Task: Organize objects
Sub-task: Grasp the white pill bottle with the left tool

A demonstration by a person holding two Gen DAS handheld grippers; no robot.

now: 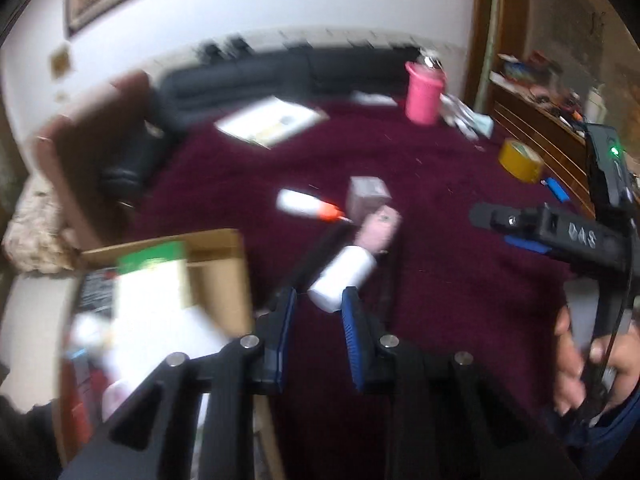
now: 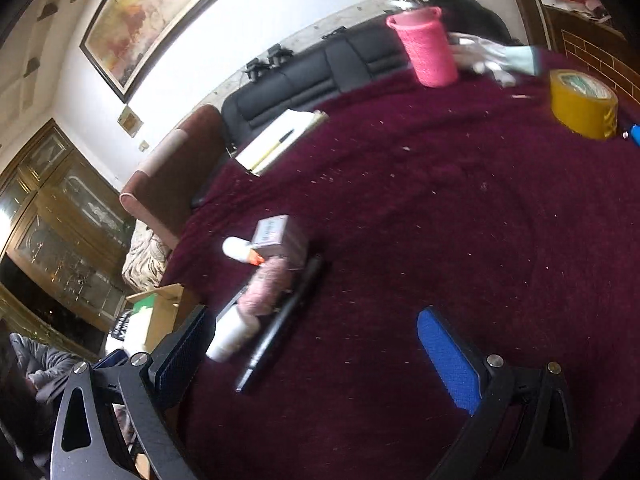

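The left gripper (image 1: 319, 304) has its jaws closed around a white-and-pink bottle (image 1: 352, 268), just in front of the cardboard box (image 1: 218, 264), likely its destination. The right gripper (image 2: 312, 360) hangs released over the maroon worktop (image 2: 460, 220), free to help.

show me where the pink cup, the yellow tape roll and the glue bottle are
pink cup (image 2: 430, 54), right wrist view, on its side wall.
yellow tape roll (image 2: 582, 110), right wrist view, on its outer band.
glue bottle (image 1: 298, 203), left wrist view, on its white body.
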